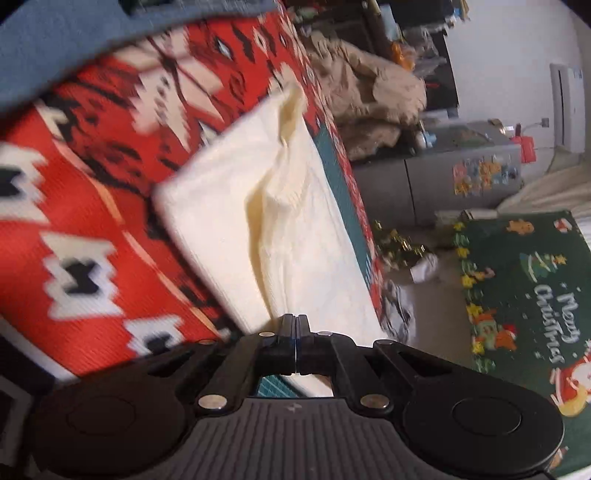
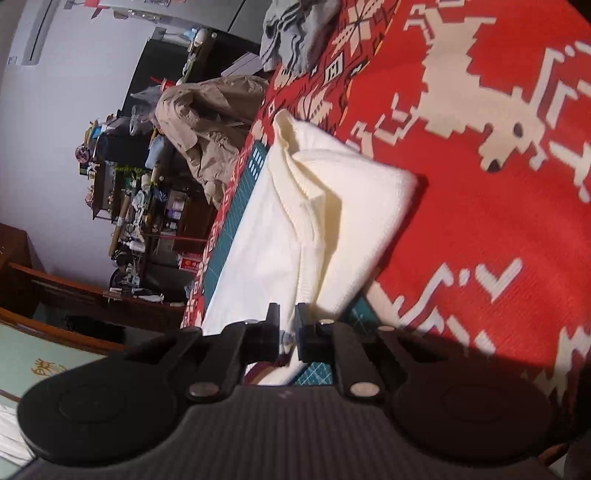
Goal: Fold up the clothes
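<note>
**Finishing a fold on the cream garment**

Looking down my left gripper [image 1: 297,319], I saw its two fingers pressed flat together with no gap. A raised crease of the cream garment [image 1: 295,240] ran right up to their tips, but I could not tell whether a thin edge of cloth was caught between them.

My right gripper [image 2: 287,314] was slack. Its fingers stood a little apart, with pale cloth showing in the gap, and neither pad visibly pressed on it. I judged it let go, not holding.

Beyond both grippers the garment lay as a tidy, doubled rectangle. One long ridge ran along its middle, and a small peak stuck up at the far end. It rested partly on the green cutting mat [image 2: 255,166] and partly on the red patterned cover [image 2: 480,221] spread over the work surface.

Farther off, at the far edge of the cover, sat a crumpled grey garment [image 2: 295,33]. A tan jacket [image 2: 207,122] was heaped just past it, and both looked unfolded.

I judged the step in hand to be the tail of a fold, with the cloth laid over and the near edge being given up. The next move seemed to call for freeing the left fingers cleanly without dragging the top layer. After that, the ridge and the far peak wanted pressing flat before another fold or the next piece.
</note>
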`<action>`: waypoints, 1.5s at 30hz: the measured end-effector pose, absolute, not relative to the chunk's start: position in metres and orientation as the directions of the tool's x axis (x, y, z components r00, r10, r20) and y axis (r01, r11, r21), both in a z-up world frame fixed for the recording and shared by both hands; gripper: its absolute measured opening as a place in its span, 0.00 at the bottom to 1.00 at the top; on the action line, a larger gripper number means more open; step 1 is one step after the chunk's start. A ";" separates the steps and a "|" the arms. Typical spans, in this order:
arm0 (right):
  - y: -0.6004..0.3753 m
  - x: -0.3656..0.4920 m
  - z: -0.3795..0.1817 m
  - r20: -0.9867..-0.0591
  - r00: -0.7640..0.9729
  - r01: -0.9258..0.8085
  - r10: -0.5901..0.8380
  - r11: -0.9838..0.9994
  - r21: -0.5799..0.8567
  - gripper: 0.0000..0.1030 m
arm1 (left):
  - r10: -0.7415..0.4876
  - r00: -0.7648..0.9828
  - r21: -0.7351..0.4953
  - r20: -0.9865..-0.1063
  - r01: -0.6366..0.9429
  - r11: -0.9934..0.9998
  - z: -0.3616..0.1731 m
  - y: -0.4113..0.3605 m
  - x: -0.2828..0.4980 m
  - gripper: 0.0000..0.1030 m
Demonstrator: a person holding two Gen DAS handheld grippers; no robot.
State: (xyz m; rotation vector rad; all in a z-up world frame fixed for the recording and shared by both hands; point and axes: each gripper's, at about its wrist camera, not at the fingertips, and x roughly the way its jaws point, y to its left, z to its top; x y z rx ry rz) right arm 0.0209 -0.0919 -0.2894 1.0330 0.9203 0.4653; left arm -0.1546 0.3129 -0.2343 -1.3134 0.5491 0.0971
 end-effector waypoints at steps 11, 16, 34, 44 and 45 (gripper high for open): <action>-0.116 0.028 -0.289 -0.420 0.611 0.111 0.671 0.453 0.885 0.11 | -0.107 0.895 -0.890 -0.432 -0.405 0.208 -0.234 0.340 -0.184 0.03; -0.089 0.016 -0.285 -0.425 0.523 0.012 0.739 0.492 0.871 0.11 | -0.198 0.897 -0.911 -0.395 -0.355 0.209 -0.237 0.324 -0.181 0.03; 0.012 -0.004 -0.305 -0.358 0.360 -0.045 0.862 0.399 0.916 0.04 | -0.465 0.822 -0.927 -0.330 -0.188 0.326 -0.250 0.252 -0.112 0.03; 0.019 -0.013 -0.291 -0.443 0.388 -0.108 0.808 0.517 0.849 0.00 | -0.408 0.815 -0.865 -0.412 -0.209 0.456 -0.241 0.244 -0.121 0.03; 0.016 -0.014 -0.290 -0.444 0.399 -0.101 0.802 0.520 0.848 0.00 | -0.401 0.816 -0.862 -0.417 -0.214 0.460 -0.240 0.244 -0.123 0.02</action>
